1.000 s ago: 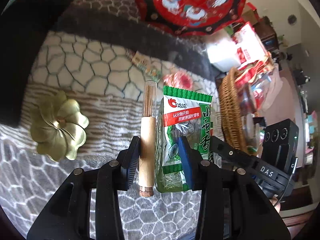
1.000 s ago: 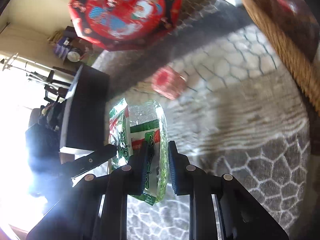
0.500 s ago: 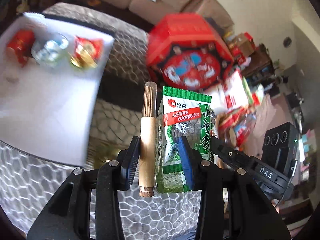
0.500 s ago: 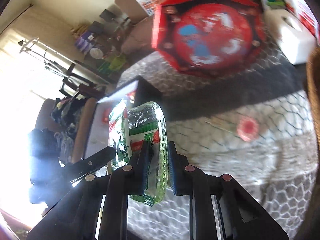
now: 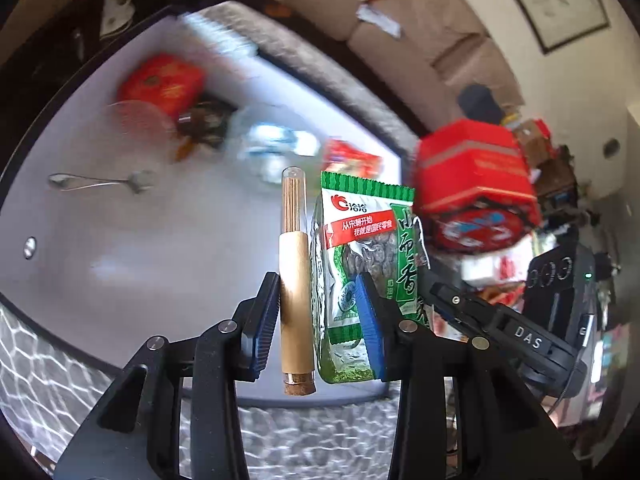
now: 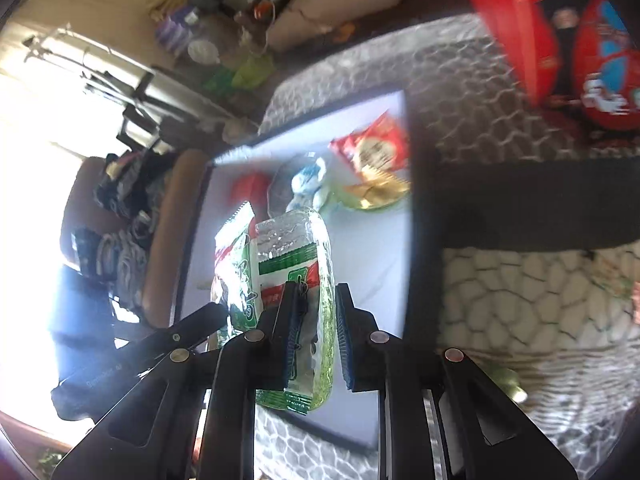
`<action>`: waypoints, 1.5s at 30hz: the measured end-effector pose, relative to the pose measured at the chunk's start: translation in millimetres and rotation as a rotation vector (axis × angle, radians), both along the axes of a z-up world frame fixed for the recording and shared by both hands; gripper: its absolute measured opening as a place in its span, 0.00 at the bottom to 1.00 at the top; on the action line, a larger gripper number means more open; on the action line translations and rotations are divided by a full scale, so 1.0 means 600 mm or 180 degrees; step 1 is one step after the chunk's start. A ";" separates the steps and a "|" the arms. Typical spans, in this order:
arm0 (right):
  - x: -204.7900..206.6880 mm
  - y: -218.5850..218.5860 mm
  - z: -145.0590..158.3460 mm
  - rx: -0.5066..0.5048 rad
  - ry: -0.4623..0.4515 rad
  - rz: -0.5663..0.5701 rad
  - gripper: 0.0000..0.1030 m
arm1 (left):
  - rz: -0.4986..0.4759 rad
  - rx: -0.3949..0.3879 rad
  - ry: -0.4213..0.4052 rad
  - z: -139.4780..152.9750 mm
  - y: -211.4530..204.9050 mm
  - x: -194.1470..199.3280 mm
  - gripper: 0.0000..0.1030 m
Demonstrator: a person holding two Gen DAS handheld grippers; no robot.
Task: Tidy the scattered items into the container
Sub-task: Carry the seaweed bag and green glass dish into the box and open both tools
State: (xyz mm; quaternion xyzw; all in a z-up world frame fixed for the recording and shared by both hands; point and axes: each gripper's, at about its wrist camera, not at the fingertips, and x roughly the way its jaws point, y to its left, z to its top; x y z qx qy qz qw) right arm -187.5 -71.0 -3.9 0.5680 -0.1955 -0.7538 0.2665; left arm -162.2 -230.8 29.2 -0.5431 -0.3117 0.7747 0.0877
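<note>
My left gripper [image 5: 318, 316] is shut on a corked tube of incense sticks [image 5: 295, 276] and a green snack packet [image 5: 360, 264], held above the white container [image 5: 140, 240]. My right gripper [image 6: 318, 336] is shut on a second green snack packet [image 6: 304, 280], also above the white container [image 6: 372, 256]. The left gripper's packet [image 6: 234, 268] shows beside it. In the container lie red packets [image 5: 160, 82], a blue-white packet [image 5: 276, 146] and a spoon [image 5: 100, 182].
A red octagonal gift box [image 5: 476, 184] stands right of the container on the grey patterned cloth [image 6: 500, 292]. A sofa [image 5: 400, 20] is behind. The right gripper's body [image 5: 520, 332] shows at the right.
Both grippers have moved left with their loads, from over the patterned cloth to over the white container. The gift box has slid to the right of both views.
</note>
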 end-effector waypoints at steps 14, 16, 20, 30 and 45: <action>-0.047 -0.100 -0.075 0.0712 -0.0234 0.0141 0.17 | -0.0115 -0.0057 -0.0375 -0.109 -0.043 -0.049 0.36; -0.050 -0.105 -0.082 0.0797 -0.0238 0.0137 0.15 | -0.0135 -0.0115 -0.0519 -0.128 -0.043 -0.056 0.35; -0.053 -0.135 -0.099 0.1017 -0.0236 0.0252 0.12 | -0.0354 -0.0055 -0.0506 -0.119 -0.010 -0.069 0.18; -0.051 -0.173 -0.152 0.1840 -0.0255 0.0545 0.04 | -0.0392 -0.0350 -0.0597 -0.128 0.000 -0.072 0.19; -0.075 -0.192 -0.162 0.2113 -0.0167 0.0920 0.16 | -0.0489 -0.0722 -0.0575 -0.109 -0.031 -0.070 0.42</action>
